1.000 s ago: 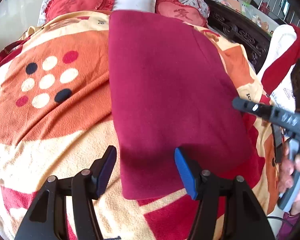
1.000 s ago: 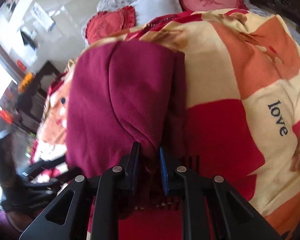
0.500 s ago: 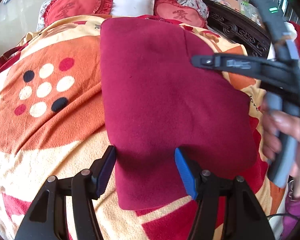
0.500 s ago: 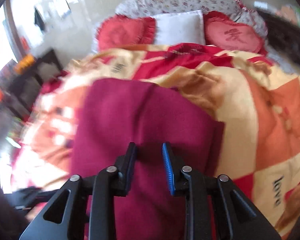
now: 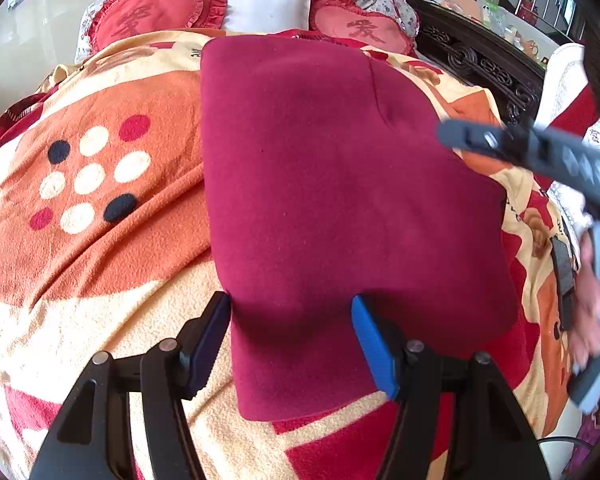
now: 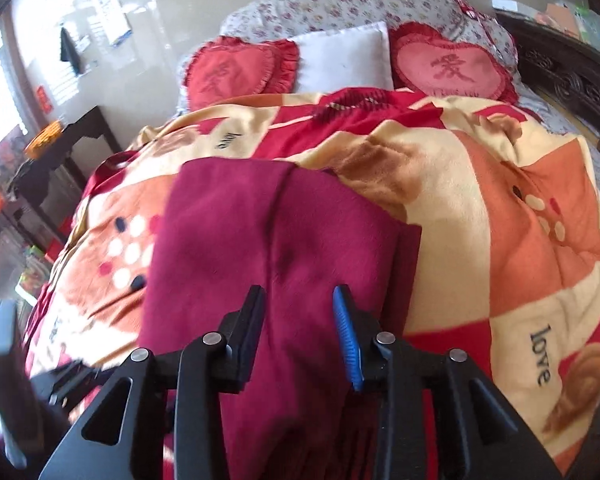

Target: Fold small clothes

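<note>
Both grippers apparently open above folded maroon cloth (image 5: 340, 200).

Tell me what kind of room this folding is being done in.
Most likely a bedroom at home: the maroon garment lies on a patchwork fleece blanket covering a bed, with heart-shaped red cushions and a white pillow against a carved dark wooden bed frame.

blanket (image 5: 100, 264) left of maroon cloth (image 5: 332, 200): bare to its left edge, open pass | head edge: heart cushions (image 5: 156, 16) and white pillow (image 5: 266, 6) block | right edge: carved bed frame (image 5: 488, 68) stands close | right gripper (image 6: 300, 320) hangs over the cloth's right side
</note>
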Available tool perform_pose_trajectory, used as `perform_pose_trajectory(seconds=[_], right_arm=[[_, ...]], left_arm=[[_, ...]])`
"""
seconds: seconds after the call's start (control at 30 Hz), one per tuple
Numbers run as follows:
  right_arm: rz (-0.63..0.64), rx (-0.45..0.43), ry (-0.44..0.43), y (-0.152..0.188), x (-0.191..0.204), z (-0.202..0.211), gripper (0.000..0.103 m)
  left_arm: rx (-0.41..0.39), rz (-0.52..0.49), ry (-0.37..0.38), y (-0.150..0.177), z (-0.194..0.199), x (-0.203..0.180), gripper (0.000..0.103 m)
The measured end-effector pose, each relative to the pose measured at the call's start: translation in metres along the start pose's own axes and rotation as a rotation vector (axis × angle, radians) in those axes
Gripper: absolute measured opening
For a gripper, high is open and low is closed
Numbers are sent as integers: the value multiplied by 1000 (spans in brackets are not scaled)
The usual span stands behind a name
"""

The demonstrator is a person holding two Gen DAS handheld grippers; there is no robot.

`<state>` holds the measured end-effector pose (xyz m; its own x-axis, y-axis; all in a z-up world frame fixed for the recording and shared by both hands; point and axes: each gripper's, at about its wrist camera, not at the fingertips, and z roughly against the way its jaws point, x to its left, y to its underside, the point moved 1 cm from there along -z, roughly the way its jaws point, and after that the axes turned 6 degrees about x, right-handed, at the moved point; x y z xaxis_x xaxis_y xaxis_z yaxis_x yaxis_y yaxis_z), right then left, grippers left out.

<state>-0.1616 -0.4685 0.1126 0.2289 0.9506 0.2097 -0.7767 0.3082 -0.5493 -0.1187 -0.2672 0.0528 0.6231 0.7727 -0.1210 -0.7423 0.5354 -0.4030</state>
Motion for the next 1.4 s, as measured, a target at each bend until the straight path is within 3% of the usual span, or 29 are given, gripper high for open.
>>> perform_pose_trajectory(seconds=[0.2, 0.3, 0.37, 0.43, 0.5, 0.63, 0.83, 1.0, 1.17, 1.23, 1.27, 1.33, 1.4], right_arm=[[-3, 78, 88, 32, -9, -22, 17], [-72, 83, 7, 39, -24, -33, 20], [-97, 67, -48, 38, -31, -25, 21], [-124, 28, -90, 36, -40, -15, 36], [-142, -12, -93, 33, -49, -8, 48], [-178, 2, -103, 28, -65, -13, 49], [-281, 4, -243, 22, -84, -34, 58], [-279, 29, -319, 16, -82, -53, 62], [-231, 44, -304, 9, -67, -64, 67], [-221, 51, -289, 7, -62, -66, 66], [-215, 49, -281, 6, -59, -65, 60], [-202, 37, -270, 6, -55, -62, 32], [-198, 15, -243, 6, -52, -53, 20]], left_arm=[[13, 20, 13, 1, -3, 2, 71], [20, 32, 56, -2, 1, 9, 71], [-6, 59, 109, -8, 8, 18, 76], [-39, 89, 146, -14, 13, 29, 87], [-52, 118, 165, -20, 13, 37, 87], [-34, 151, 180, -29, 6, 43, 87], [-17, 164, 241, -40, -8, 46, 88], [13, 181, 293, -47, -25, 48, 91], [40, 182, 306, -48, -38, 44, 92], [41, 186, 299, -48, -37, 43, 85], [40, 191, 293, -49, -36, 42, 83], [36, 198, 287, -47, -31, 45, 71], [27, 194, 286, -45, -22, 46, 61]])
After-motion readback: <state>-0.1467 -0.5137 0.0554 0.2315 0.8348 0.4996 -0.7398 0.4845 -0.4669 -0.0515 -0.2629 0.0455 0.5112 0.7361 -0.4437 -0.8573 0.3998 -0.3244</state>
